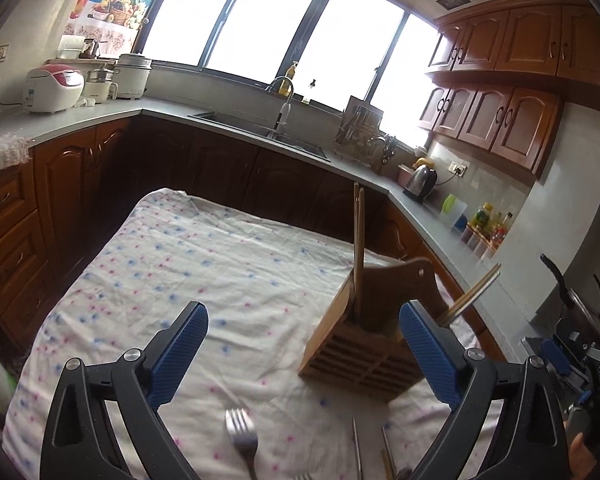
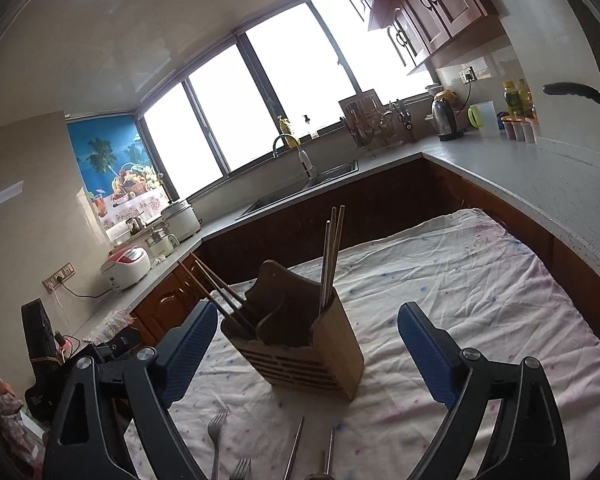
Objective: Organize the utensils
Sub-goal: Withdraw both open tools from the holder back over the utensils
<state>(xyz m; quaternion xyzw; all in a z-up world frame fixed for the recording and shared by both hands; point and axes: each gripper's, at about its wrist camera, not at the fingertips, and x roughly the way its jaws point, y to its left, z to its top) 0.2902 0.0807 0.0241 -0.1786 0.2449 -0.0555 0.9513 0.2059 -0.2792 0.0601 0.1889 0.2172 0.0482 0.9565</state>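
Note:
A wooden utensil holder (image 1: pixel 360 352) (image 2: pixel 304 356) stands on the flowered tablecloth (image 1: pixel 204 264) (image 2: pixel 460 292), with chopsticks (image 1: pixel 358 248) (image 2: pixel 332 256) upright in one slot and darker chopsticks (image 2: pixel 216 296) (image 1: pixel 472 296) leaning out of another. A metal fork (image 1: pixel 242 436) (image 2: pixel 216 436) and other metal utensils (image 1: pixel 358 452) (image 2: pixel 294 452) lie on the cloth in front of it. My left gripper (image 1: pixel 304 356) is open, its right pad just in front of the holder. My right gripper (image 2: pixel 304 356) is open, the holder seen between its pads, farther off, nothing touching them.
Grey countertops (image 1: pixel 228 120) (image 2: pixel 520 176) with a sink and faucet (image 1: pixel 284 112) (image 2: pixel 304 164) wrap around the table. A kettle (image 1: pixel 420 180) (image 2: pixel 446 116), rice cookers (image 1: pixel 54 88) (image 2: pixel 126 266), bottles (image 2: pixel 514 98) and a dish rack (image 2: pixel 370 120) stand on them. The other gripper (image 1: pixel 572 360) shows at right.

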